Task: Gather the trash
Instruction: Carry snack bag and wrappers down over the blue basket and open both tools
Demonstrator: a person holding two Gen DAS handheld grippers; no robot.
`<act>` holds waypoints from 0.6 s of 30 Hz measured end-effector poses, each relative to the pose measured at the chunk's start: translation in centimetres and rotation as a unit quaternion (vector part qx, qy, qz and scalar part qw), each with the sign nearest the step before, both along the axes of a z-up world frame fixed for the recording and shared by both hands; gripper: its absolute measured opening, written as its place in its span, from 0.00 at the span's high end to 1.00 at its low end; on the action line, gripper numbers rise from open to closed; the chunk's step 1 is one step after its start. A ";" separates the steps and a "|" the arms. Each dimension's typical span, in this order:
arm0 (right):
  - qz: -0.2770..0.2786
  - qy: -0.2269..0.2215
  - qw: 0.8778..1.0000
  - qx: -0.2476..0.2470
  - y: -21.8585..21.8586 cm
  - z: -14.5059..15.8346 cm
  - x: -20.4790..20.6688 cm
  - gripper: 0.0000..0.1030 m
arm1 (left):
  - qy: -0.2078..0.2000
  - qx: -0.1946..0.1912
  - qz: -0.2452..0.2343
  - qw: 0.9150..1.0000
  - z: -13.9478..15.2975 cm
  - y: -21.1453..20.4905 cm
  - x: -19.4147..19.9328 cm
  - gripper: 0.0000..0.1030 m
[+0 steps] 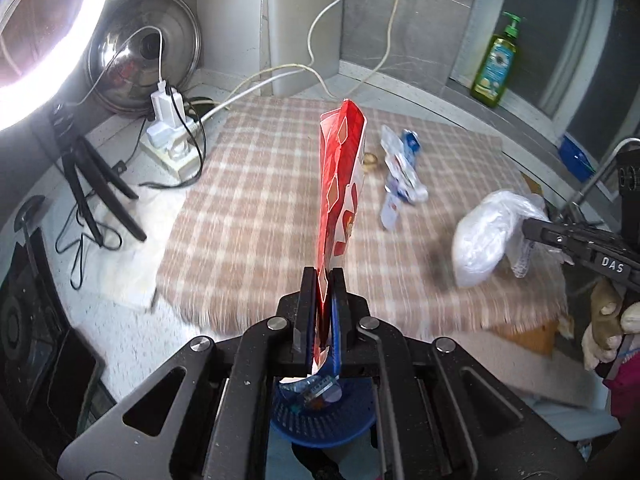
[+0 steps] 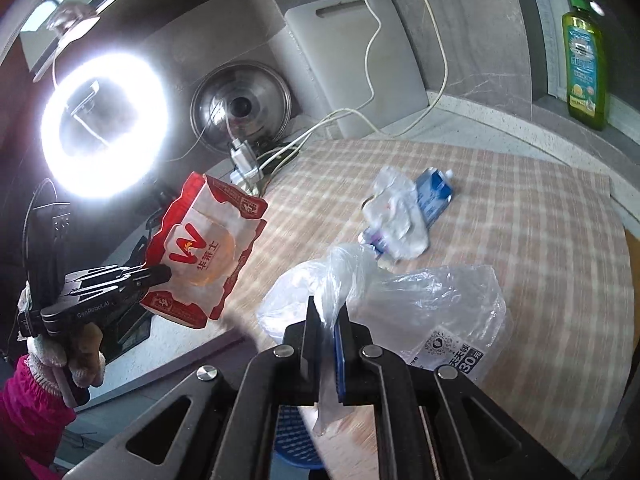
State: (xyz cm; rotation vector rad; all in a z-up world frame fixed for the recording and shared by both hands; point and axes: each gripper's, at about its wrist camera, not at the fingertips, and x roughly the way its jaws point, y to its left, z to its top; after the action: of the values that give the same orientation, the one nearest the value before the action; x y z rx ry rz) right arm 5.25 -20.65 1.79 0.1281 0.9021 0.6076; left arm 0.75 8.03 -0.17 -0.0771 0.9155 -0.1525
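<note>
My left gripper (image 1: 323, 276) is shut on a red and white snack wrapper (image 1: 340, 184), held edge-on above the checked cloth; it also shows in the right wrist view (image 2: 204, 248). My right gripper (image 2: 328, 312) is shut on a clear plastic bag (image 2: 420, 304), which hangs over the cloth and shows in the left wrist view (image 1: 488, 236). A blue carton with crumpled white wrapping (image 2: 408, 208) lies on the cloth beyond; it also shows in the left wrist view (image 1: 402, 172). A blue mesh bin (image 1: 324, 420) sits below my left gripper.
A checked cloth (image 1: 248, 216) covers the counter. A power strip with chargers (image 1: 168, 128), a steel lid (image 1: 140, 60), a ring light (image 2: 104, 128) and its stand stand at the left. A green soap bottle (image 1: 498, 64) stands at the back right. A cutting board (image 2: 360, 64) leans on the wall.
</note>
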 end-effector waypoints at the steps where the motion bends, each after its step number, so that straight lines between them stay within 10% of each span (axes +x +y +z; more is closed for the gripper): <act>1: -0.002 0.002 1.000 -0.001 0.5 -0.1 -1.2 0.98 | 0.002 -0.003 -0.004 1.000 -0.2 0.0 -0.9 0.96; 18: 0.016 0.094 0.995 -0.040 7.2 -7.8 -12.0 0.98 | 0.086 -0.025 -0.034 0.995 -8.2 1.1 -9.8 0.96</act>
State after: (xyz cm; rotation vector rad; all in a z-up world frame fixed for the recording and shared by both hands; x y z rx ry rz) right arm -6.72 -13.50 -6.03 0.1009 1.1119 0.5945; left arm -9.07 9.12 -8.36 -0.1073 1.0875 -0.2345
